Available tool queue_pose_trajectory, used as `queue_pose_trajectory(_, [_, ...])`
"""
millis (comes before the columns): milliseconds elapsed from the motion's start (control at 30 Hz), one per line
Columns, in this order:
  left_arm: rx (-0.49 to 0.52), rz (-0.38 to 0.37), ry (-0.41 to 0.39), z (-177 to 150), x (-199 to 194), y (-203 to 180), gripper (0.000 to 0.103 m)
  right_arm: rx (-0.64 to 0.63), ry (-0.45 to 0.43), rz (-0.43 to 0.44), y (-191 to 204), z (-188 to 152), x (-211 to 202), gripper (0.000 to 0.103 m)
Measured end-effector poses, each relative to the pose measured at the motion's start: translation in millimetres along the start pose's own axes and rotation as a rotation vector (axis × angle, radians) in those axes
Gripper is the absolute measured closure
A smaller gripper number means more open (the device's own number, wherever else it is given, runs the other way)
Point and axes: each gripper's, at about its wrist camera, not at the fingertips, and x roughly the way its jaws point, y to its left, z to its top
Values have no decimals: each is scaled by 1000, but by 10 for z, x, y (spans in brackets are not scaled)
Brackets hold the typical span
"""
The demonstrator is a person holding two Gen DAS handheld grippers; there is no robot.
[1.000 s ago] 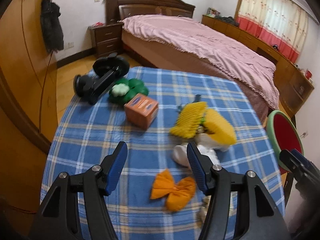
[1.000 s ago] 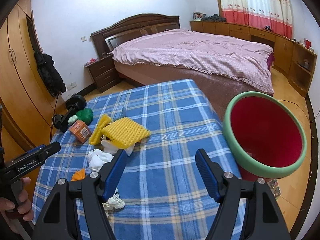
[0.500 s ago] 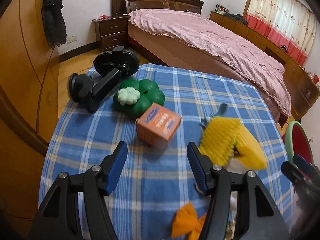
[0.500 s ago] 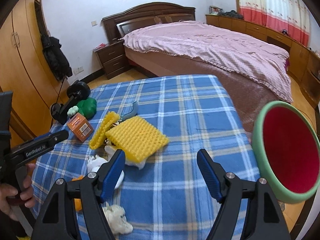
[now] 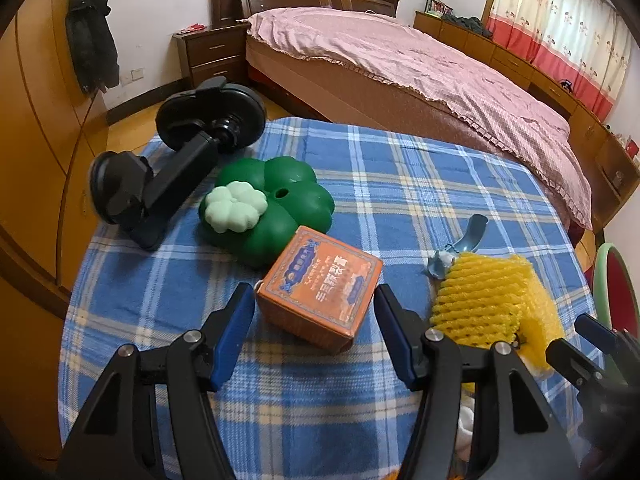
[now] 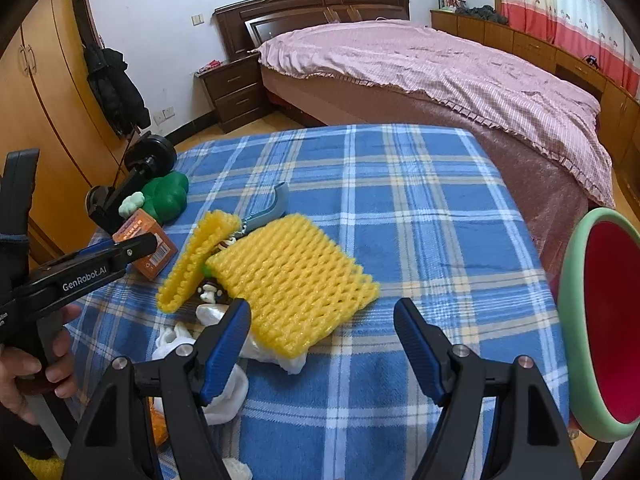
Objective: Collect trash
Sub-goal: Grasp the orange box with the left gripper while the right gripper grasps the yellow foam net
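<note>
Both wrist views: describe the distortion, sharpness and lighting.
Left wrist view: strong fisheye bending, dark vignette corners; the orange box between the open left gripper fingers is sharp. Right wrist view: same curvature; the yellow foam net is crisp, soft even light, no glare.

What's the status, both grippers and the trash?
Left gripper open, straddling orange box. Right gripper open, empty, above yellow foam net. Red bin at table's right edge. Nothing blocking.
</note>
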Motion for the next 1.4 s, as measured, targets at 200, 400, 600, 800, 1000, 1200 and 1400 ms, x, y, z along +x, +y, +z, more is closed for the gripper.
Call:
queue_pose_trajectory(200, [24,2,-21,-7,20,-45,42,6,1,16,-18,-3,30,44])
queue_pose_trajectory(400, [5,-16,-29,-45,-36,-36,43,2,-4,25,2,-1,9,51])
queue_pose_trajectory(600, [-2,-20,-43,-84,-168,-46,43,0,-13,32,24,-5,-56,54])
queue_pose_trajectory(800, [-8,-31,-56,-125,-293,-63,43,-7,-25,43,55,-9,-114,62])
queue_pose_trajectory(1000, [-7,-35,-65,-161,-376,-93,43,-14,-31,57,78,-27,-162,81])
queue_pose_trajectory(1200, [-2,-46,-71,-198,-451,-133,43,-24,-62,62,85,-29,-254,94])
queue_pose_trajectory(1400, [-3,-59,-76,-225,-492,-176,43,-11,-84,58,42,-19,-319,94])
